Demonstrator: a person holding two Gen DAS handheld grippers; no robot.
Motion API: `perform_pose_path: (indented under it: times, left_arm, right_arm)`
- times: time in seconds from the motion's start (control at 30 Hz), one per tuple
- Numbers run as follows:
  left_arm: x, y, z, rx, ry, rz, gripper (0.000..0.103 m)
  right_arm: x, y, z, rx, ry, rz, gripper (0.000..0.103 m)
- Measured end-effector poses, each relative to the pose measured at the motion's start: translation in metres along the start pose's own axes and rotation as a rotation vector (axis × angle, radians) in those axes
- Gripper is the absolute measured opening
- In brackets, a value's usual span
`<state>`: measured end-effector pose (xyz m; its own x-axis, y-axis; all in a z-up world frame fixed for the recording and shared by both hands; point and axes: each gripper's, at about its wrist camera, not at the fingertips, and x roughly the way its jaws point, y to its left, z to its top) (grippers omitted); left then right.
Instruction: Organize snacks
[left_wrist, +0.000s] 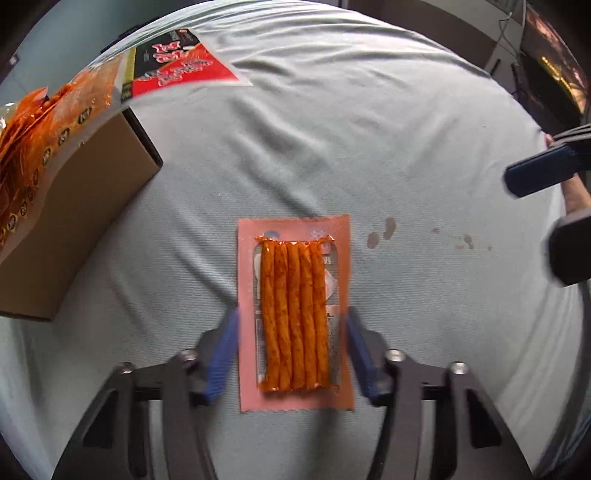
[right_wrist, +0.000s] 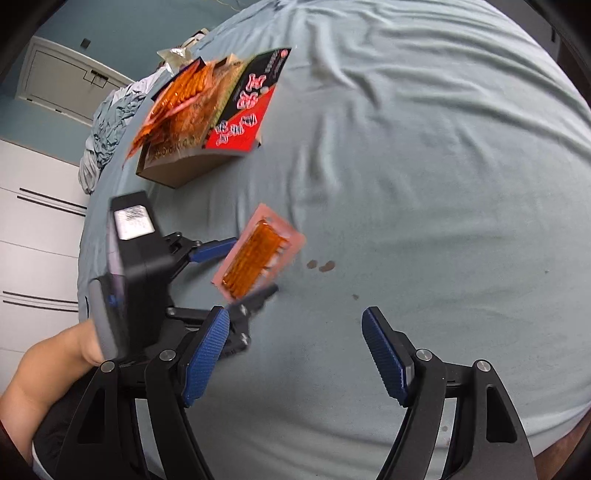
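Note:
A pink snack packet (left_wrist: 294, 317) of orange spicy sticks lies lengthwise on the pale blue sheet, straight ahead in the left wrist view. My left gripper (left_wrist: 291, 317) straddles it, with a blue pad against each long edge. From the right wrist view the same packet (right_wrist: 258, 251) sits between the left gripper's (right_wrist: 251, 269) fingers. My right gripper (right_wrist: 293, 317) hovers open over bare sheet to the packet's right, nothing between its pads. A cardboard box (left_wrist: 74, 229) at the left carries a large red, black and orange snack bag (left_wrist: 55, 122) that overhangs its top.
The box (right_wrist: 184, 170) stands near the sheet's far left edge, with bunched cloth (right_wrist: 107, 125) and white cabinets (right_wrist: 33, 240) beyond. Brown stains (left_wrist: 380, 232) mark the sheet right of the packet. A person's forearm (right_wrist: 44, 369) is at lower left. One blue finger of the right gripper (left_wrist: 535, 173) juts in at the right edge.

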<state>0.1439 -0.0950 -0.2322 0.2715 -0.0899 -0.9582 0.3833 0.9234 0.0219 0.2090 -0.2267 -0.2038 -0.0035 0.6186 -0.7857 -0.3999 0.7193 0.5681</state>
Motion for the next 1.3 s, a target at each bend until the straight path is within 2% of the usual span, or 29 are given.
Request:
perform_pose_path:
  times: [0.07, 0.17, 0.27, 0.33, 0.4, 0.57, 0.7, 0.77, 0.83, 0.87, 0.9, 0.93, 0.97, 1.03, 1.1, 1.2, 1.3]
  left_arm:
    - [-0.007, 0.003, 0.000, -0.021, -0.004, -0.039, 0.032]
    - [-0.011, 0.004, -0.003, -0.026, 0.003, -0.064, 0.031]
    - [-0.024, 0.006, -0.005, -0.008, -0.026, -0.069, 0.031]
    - [-0.048, 0.011, -0.004, -0.005, -0.090, -0.077, 0.031]
    - [-0.073, 0.025, -0.001, -0.054, -0.160, -0.067, 0.031]
    - [-0.142, 0.094, 0.026, -0.257, -0.395, -0.052, 0.032]
    - [-0.158, 0.161, 0.045, -0.458, -0.460, 0.051, 0.033]
    - [-0.145, 0.191, 0.053, -0.573, -0.423, 0.101, 0.034]
    - [-0.138, 0.215, 0.049, -0.641, -0.396, 0.113, 0.039]
    - [-0.134, 0.224, 0.047, -0.666, -0.396, 0.112, 0.047]
    - [-0.130, 0.222, 0.044, -0.674, -0.404, 0.112, 0.060]
    - [-0.129, 0.222, 0.042, -0.673, -0.421, 0.109, 0.068]
    - [-0.129, 0.220, 0.041, -0.662, -0.449, 0.123, 0.082]
    - [-0.129, 0.210, 0.033, -0.637, -0.511, 0.167, 0.089]
    - [-0.142, 0.199, 0.027, -0.594, -0.546, 0.223, 0.102]
    - [-0.162, 0.187, 0.023, -0.535, -0.576, 0.276, 0.103]
    - [-0.190, 0.173, 0.014, -0.474, -0.560, 0.303, 0.103]
  right_arm:
    - [0.005, 0.001, 0.001, -0.013, 0.004, -0.013, 0.074]
    - [0.009, 0.001, 0.002, -0.016, 0.004, -0.008, 0.074]
    - [0.010, 0.004, 0.002, -0.035, -0.019, -0.026, 0.074]
    - [0.008, 0.006, 0.003, -0.046, -0.037, -0.026, 0.074]
    - [0.006, 0.003, 0.004, -0.044, -0.037, -0.020, 0.074]
    - [0.008, -0.008, 0.003, -0.007, -0.019, -0.016, 0.074]
    - [0.011, -0.004, 0.001, -0.021, -0.011, -0.024, 0.074]
    - [0.013, 0.000, 0.000, -0.037, -0.010, -0.027, 0.074]
    - [0.015, 0.005, 0.000, -0.063, -0.014, -0.036, 0.074]
    - [0.017, 0.007, 0.000, -0.075, -0.014, -0.040, 0.074]
    - [0.020, 0.009, 0.000, -0.084, -0.012, -0.041, 0.074]
    - [0.024, 0.011, -0.001, -0.092, -0.004, -0.043, 0.074]
    - [0.027, 0.011, -0.001, -0.097, 0.004, -0.044, 0.074]
    - [0.033, 0.014, -0.001, -0.107, 0.018, -0.049, 0.074]
    - [0.035, 0.017, -0.002, -0.122, 0.022, -0.057, 0.074]
    - [0.033, 0.023, -0.002, -0.136, 0.019, -0.061, 0.074]
    - [0.017, 0.038, -0.003, -0.137, -0.003, -0.077, 0.074]
